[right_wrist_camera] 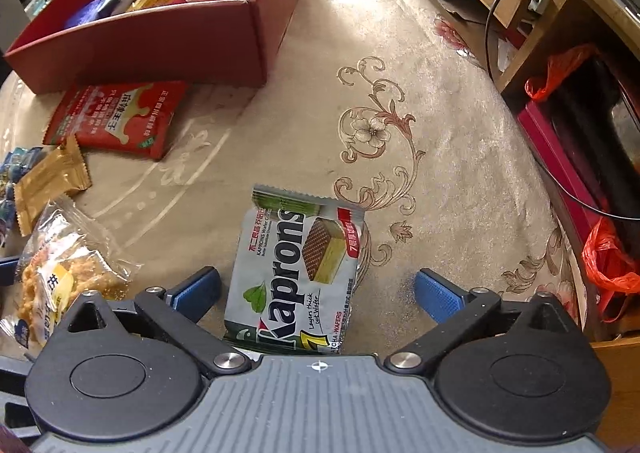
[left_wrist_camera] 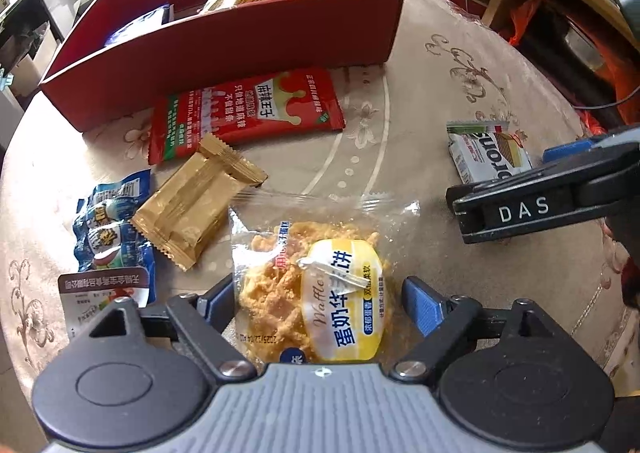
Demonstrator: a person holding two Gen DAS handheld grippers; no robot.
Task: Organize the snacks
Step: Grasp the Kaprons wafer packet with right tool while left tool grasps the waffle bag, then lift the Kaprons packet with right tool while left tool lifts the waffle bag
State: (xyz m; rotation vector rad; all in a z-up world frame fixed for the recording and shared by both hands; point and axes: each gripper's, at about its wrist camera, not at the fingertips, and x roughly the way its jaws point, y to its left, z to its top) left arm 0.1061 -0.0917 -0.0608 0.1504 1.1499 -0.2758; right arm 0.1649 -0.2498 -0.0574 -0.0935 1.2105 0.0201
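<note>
Fingers (right_wrist_camera: 434, 295) apart; wafer pack (right_wrist_camera: 294, 273) between.

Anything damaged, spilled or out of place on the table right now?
Nothing looks spilled or torn. The clear-wrapped yellow waffle pack, gold foil packet, red spicy-strip pouch, blue snack packets and Kaprons matcha wafer pack lie scattered at odd angles outside the red cardboard box, not yet sorted.

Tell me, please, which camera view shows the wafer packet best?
The right wrist view: the wafer packet lies whole and readable between the open right gripper. The left wrist view shows it small and partly hidden.
</note>
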